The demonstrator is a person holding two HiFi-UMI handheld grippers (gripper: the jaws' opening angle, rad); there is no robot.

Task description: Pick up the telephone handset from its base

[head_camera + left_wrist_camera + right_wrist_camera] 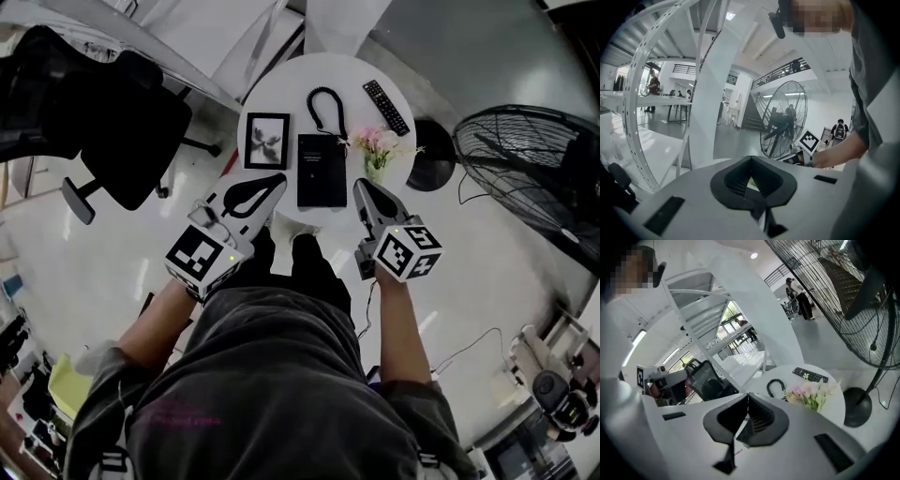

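Black and flat, the phone [322, 169] lies at the middle of the round table [281, 94], its cord [326, 111] coiled toward the far edge. From above, the handset cannot be told apart from the base, and nothing looks lifted. Left gripper [278, 180] and right gripper [361, 186] hover at the near edge, one on each side of the phone, touching nothing. Both have their jaws pressed together and empty. By my reading the task has barely begun: opening, reaching, gripping and lifting all remain.
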